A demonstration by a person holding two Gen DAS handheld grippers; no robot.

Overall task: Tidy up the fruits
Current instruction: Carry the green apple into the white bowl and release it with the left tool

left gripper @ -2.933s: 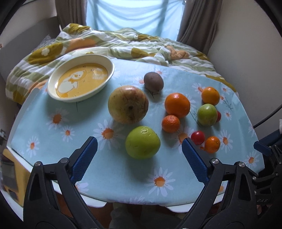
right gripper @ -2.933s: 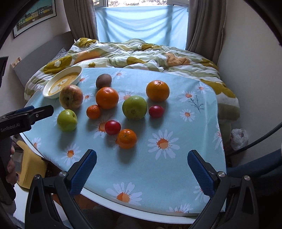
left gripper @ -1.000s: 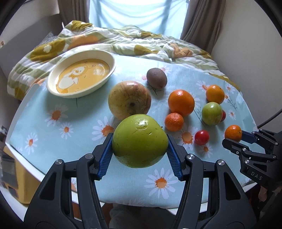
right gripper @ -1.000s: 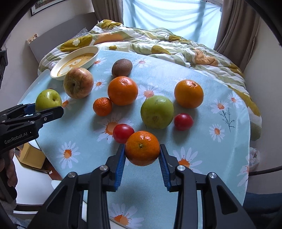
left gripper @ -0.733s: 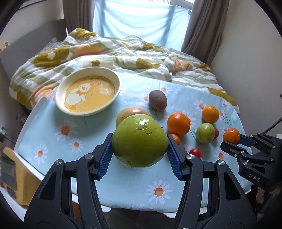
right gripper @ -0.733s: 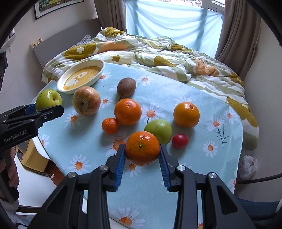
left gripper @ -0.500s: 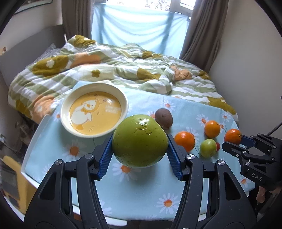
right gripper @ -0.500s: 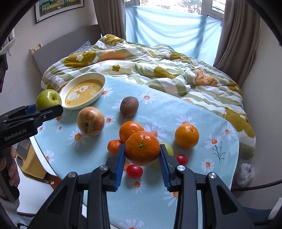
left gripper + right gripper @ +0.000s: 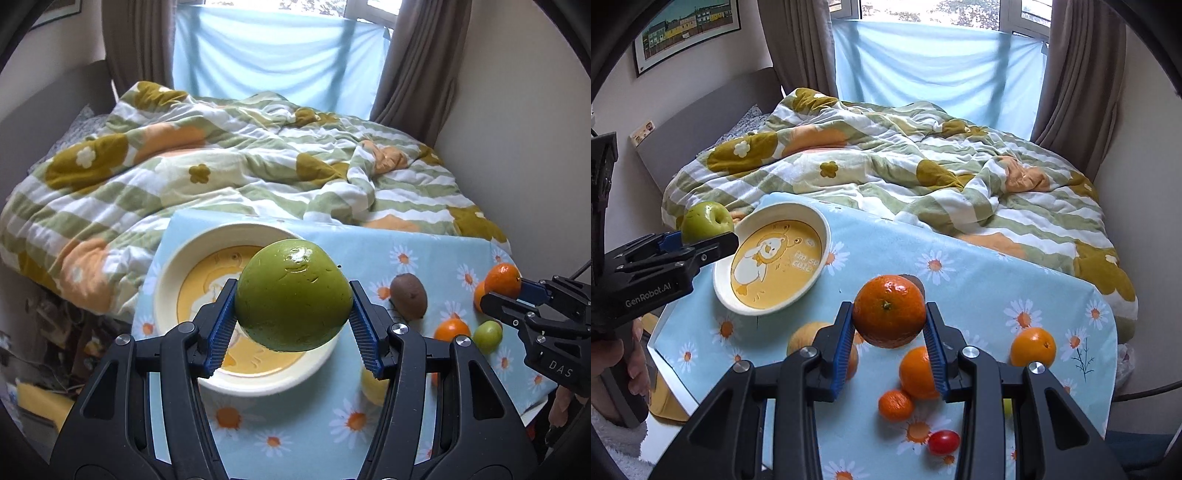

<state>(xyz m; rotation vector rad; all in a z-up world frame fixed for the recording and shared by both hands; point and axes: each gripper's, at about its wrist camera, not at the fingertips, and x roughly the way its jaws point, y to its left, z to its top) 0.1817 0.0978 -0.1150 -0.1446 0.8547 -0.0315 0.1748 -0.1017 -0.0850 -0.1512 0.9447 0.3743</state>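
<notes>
My left gripper (image 9: pixel 292 325) is shut on a green apple (image 9: pixel 293 293) and holds it in the air over the near rim of the cream bowl (image 9: pixel 173 266) with a yellow duck picture. In the right wrist view the same apple (image 9: pixel 706 220) hangs beside the bowl's (image 9: pixel 816 275) left rim. My right gripper (image 9: pixel 889 345) is shut on an orange mandarin (image 9: pixel 889 311) and holds it above the table, right of the bowl. On the daisy cloth (image 9: pixel 979 295) lie a kiwi (image 9: pixel 409 297), oranges (image 9: pixel 1032 346), a small mandarin (image 9: pixel 896 405), a red tomato (image 9: pixel 943 442) and a yellowish apple (image 9: pixel 805 334).
A bed with a flowered quilt (image 9: pixel 905 166) lies right behind the table. A wall stands close on the right, curtains and a window at the back. The table's left edge (image 9: pixel 670 376) is next to the bowl. A small green fruit (image 9: pixel 487 332) lies near the right gripper.
Both grippers have risen and moved towards the bowl with their fruit. The green apple is now over the bowl's near rim; the mandarin is higher above the table.
</notes>
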